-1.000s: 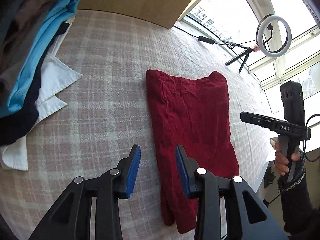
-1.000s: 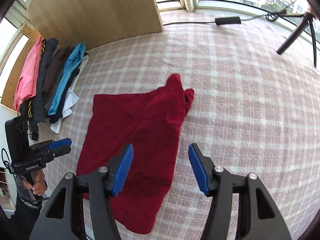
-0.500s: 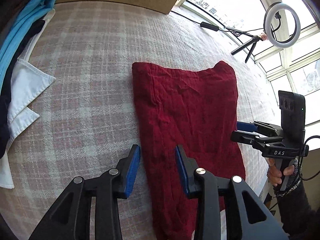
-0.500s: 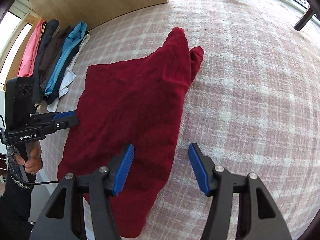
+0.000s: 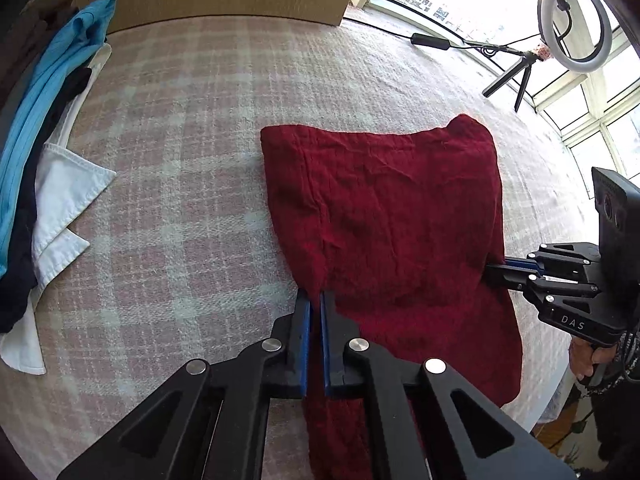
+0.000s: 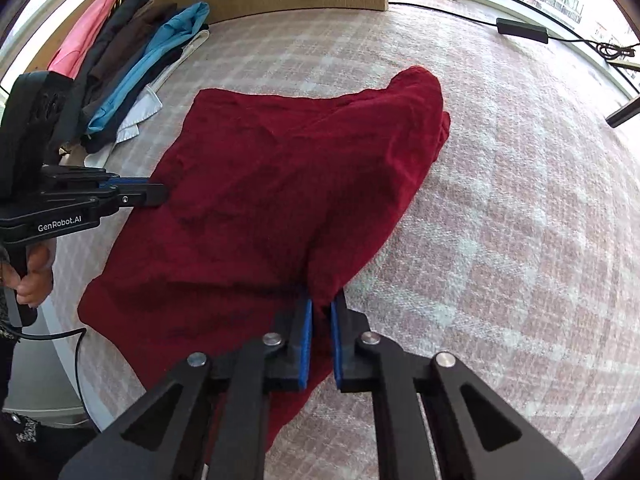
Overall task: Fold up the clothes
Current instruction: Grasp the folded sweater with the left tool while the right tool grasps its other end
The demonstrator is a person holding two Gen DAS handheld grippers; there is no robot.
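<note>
Both grippers are now clamped on the red garment [image 5: 396, 216], where a second ago their jaws stood apart above it. The left gripper [image 5: 314, 300] is pinched onto the cloth's left edge, with the blue pads drawn almost together and a ridge of fabric caught between them. The right gripper [image 6: 320, 304] is closed on the opposite edge in the same way, a fold of red cloth being seen between its pads.

The garment is spread on the checked cloth [image 5: 180, 152] that covers the table, with its lower end draped over the near edge. Its outline is little changed since the earlier frames, though more of it is filled into each view, as both grippers have been brought down closer to it. A slight lift of fabric is seen at each pinch.

In the left wrist view, the right gripper [image 5: 496, 270] is seen meeting the cloth's right edge, held by a hand [image 5: 584, 356] low at the frame's side. In the right wrist view, the left gripper [image 6: 160, 194] is seen at the garment's left edge, its handle gripped by the other hand [image 6: 34, 276].

A row of folded clothes [image 6: 132, 68] is laid along the table's left side, well apart from the garment. A ring light [image 5: 574, 22] on a small tripod is stood by the window.
</note>
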